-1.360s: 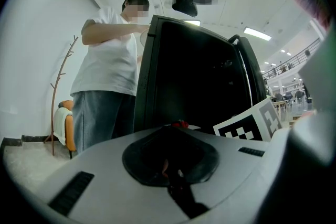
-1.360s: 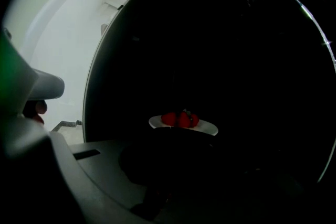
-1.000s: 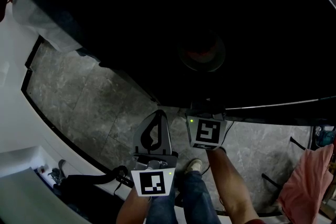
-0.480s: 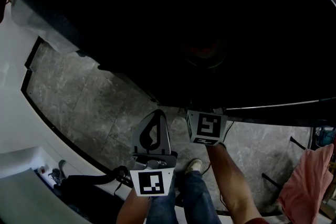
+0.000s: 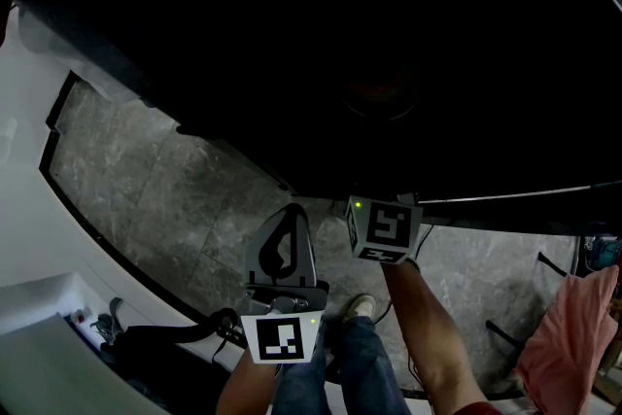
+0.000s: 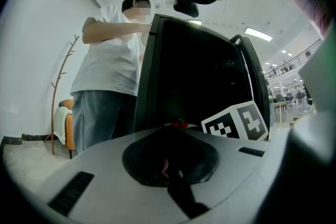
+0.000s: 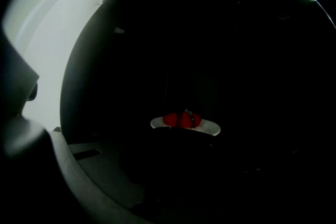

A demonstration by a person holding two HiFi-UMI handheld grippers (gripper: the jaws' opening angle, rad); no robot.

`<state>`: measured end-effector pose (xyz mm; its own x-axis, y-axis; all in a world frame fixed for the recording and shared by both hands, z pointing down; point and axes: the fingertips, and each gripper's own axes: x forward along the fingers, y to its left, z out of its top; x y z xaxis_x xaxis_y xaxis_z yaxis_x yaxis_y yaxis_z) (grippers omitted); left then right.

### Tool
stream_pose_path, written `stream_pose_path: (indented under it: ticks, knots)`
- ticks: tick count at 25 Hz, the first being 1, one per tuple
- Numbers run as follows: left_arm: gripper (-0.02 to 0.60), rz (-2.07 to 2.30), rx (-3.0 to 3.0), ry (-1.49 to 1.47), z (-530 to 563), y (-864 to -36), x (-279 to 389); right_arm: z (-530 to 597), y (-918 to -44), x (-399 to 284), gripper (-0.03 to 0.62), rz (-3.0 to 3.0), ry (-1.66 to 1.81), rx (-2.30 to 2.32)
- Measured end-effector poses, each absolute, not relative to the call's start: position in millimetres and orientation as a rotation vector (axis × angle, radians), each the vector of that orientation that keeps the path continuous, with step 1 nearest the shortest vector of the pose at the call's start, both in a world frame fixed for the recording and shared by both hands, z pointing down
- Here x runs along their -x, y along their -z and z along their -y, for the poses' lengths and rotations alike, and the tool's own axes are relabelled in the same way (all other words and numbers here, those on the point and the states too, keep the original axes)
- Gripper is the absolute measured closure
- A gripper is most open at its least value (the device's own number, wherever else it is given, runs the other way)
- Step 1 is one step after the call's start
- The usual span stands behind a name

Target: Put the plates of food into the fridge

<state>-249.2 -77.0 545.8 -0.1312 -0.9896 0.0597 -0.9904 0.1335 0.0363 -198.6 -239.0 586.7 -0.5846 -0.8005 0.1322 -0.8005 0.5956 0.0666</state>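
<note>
Reaching into the dark fridge, the right gripper had a strawberry plate at its fingertips, grip unreadable; the left gripper kept nothing, fingers pressed together.

Jaws pressed together, the grey plastic left gripper faces a tall black fridge. A person in white T-shirt and blue jeans stands just beside the fridge, at left, near a bare-branch coat stand.
</note>
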Motion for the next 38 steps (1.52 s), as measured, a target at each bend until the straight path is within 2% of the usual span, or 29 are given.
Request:
stream_pose_path:
  ticks: [24, 38]
  knots:
    - [0.575, 2.336, -1.993, 0.032, 68, -549, 253, 238, -584, 197, 0.582, 2.702, 0.004, -1.338]
    - [0.575, 2.337, -2.003, 0.028, 69, -544, 253, 209, -556, 189, 0.582, 2.854, 0.129, -1.259]
